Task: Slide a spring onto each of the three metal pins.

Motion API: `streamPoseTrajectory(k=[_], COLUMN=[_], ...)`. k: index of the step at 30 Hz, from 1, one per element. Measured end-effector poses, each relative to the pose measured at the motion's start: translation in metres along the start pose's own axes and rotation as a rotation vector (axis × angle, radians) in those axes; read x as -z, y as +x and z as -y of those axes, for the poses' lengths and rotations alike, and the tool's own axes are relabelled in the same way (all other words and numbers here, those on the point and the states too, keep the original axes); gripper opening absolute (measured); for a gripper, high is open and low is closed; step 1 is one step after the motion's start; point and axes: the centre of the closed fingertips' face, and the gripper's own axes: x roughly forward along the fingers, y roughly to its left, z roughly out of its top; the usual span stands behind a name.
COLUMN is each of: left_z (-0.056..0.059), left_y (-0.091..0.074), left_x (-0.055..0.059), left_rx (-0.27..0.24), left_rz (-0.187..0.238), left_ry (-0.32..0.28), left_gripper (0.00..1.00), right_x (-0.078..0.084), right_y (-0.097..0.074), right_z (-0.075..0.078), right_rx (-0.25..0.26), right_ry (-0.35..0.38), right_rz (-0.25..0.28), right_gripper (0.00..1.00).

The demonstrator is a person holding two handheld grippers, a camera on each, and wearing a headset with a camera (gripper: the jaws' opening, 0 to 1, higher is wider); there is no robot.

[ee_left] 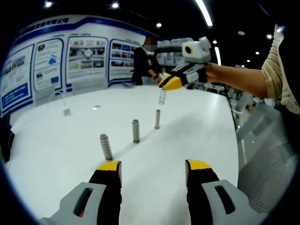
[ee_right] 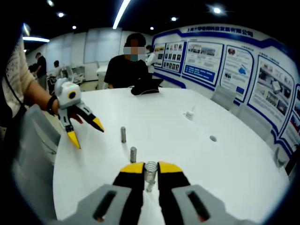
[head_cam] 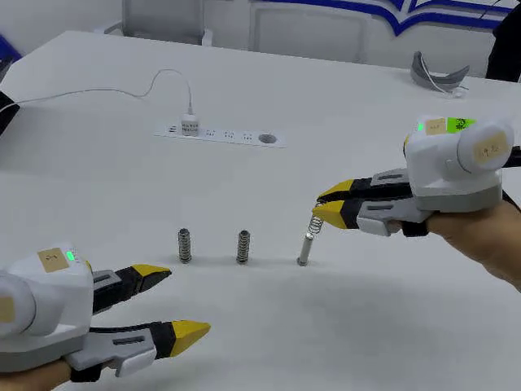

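Observation:
Three metal pins stand in a row on the white table. The left pin (head_cam: 185, 245) and the middle pin (head_cam: 243, 246) each carry a spring. The right pin (head_cam: 304, 249) is bare, and a spring (head_cam: 315, 224) hangs tilted just above its top, held by my right gripper (head_cam: 328, 204), which is shut on it. In the right gripper view the spring (ee_right: 150, 171) sits between the yellow fingertips. My left gripper (head_cam: 179, 301) hovers open and empty at the near left, in front of the pins; in its own view its jaws stand wide apart, facing the pins (ee_left: 135, 131).
A white power strip (head_cam: 218, 133) with a plugged-in adapter and cable lies further back on the table. A grey headset-like object (head_cam: 438, 75) rests at the far right. People sit at the table's far end in the right gripper view.

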Motion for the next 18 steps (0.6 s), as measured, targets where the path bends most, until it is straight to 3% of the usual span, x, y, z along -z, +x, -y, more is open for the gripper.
streamPoseTrajectory(k=[18], left_z=[-0.004], left_y=[-0.003], left_x=[0.004], left_rx=[-0.01], left_rz=[-0.005], left_ry=[-0.013], left_gripper=[0.56], right_x=[0.016], right_y=[0.014], right_z=[0.007], right_rx=[0.009], right_ry=[0.029], right_rz=[-0.024], right_gripper=[0.12])
